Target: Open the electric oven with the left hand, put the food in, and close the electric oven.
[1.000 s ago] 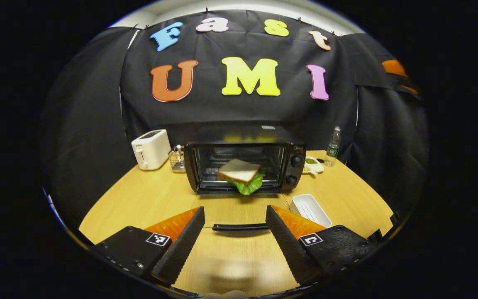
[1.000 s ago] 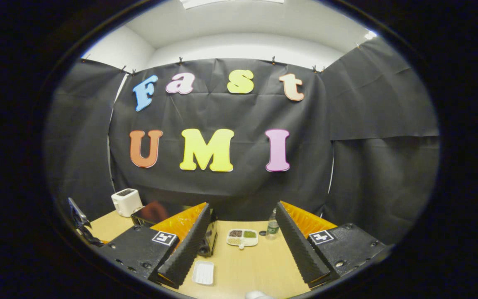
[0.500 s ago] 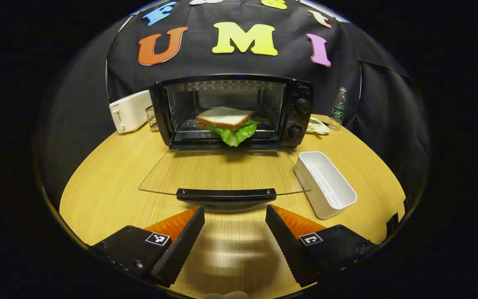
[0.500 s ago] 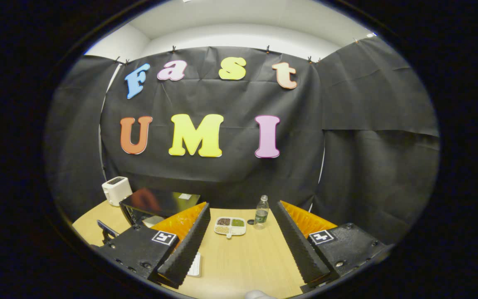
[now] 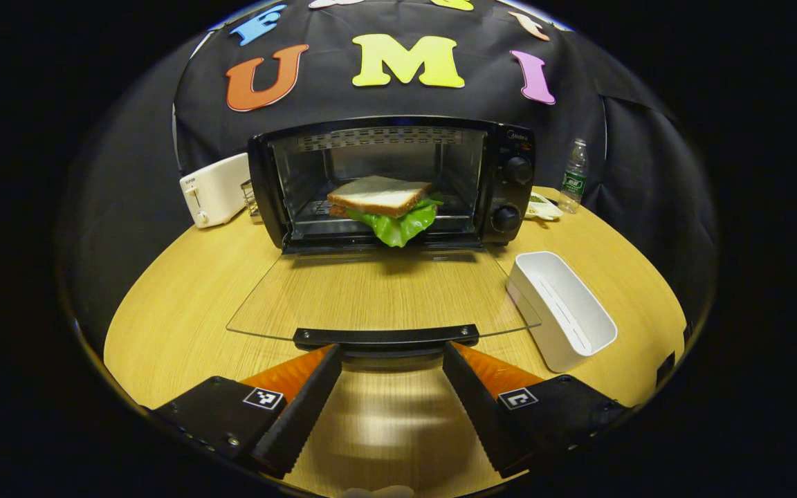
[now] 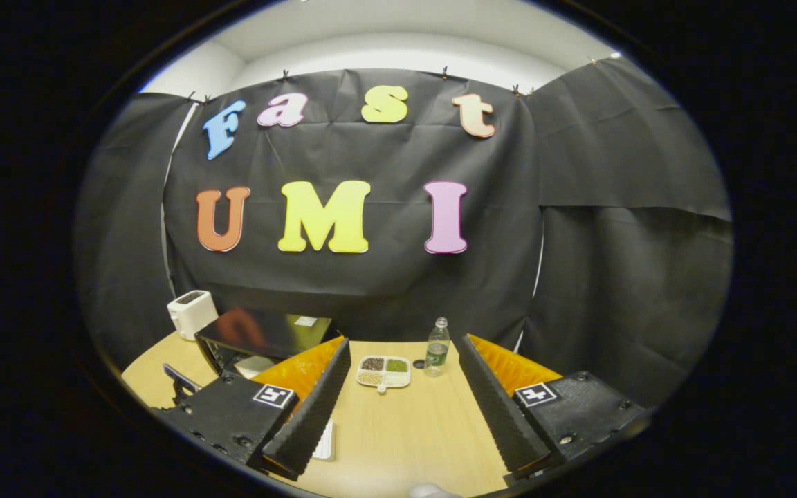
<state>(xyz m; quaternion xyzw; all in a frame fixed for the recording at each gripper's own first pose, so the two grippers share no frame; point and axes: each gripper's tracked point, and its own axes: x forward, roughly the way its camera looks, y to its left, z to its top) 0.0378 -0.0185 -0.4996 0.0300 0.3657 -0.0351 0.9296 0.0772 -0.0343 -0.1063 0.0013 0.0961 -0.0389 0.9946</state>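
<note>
L gripper (image 5: 391, 360), jaws spread, is facing door handle (image 5: 385, 336) lying crosswise just ahead; sandwich (image 5: 383, 202) is sitting in oven (image 5: 509, 149).

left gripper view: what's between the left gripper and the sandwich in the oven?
The lowered glass oven door, its black handle nearest the left gripper. Past it, the sandwich sits at the oven mouth.

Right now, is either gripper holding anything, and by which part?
Nothing is held. The left gripper is open just short of the door handle; the right gripper is open above the table.
</note>
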